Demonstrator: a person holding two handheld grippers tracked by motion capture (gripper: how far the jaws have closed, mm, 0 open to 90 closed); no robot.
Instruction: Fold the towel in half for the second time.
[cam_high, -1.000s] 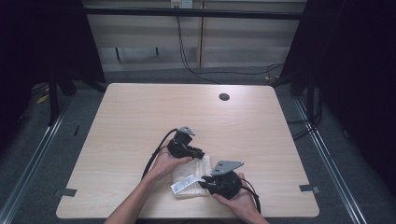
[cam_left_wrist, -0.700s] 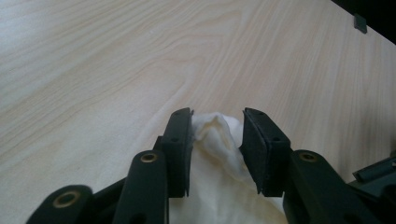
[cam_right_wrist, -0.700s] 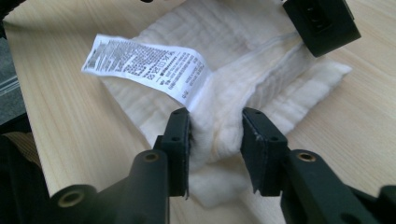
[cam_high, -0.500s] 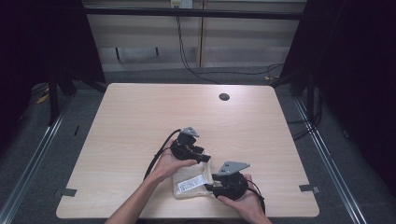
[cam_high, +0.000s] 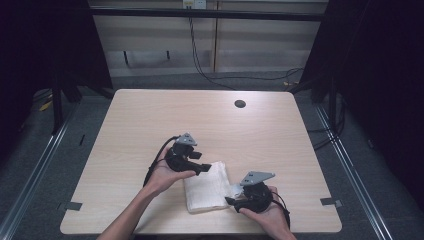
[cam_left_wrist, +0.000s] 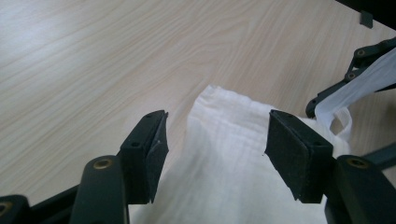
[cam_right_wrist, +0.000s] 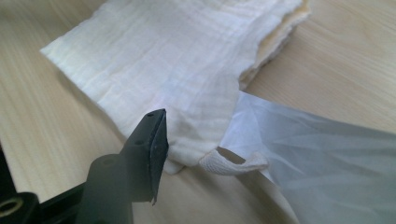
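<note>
Both tools opened off cloth

Both forearms come in from the bottom of the high view; the left hand holds the left gripper pointing right, its jaws just opened and standing wide apart; the right hand holds the right gripper low, pointing left, its jaws likewise just opened.

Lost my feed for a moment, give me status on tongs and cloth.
Left tongs and right tongs open, jaws just spread. Folded white cloth flat on table, unheld. Nothing blocking.
</note>
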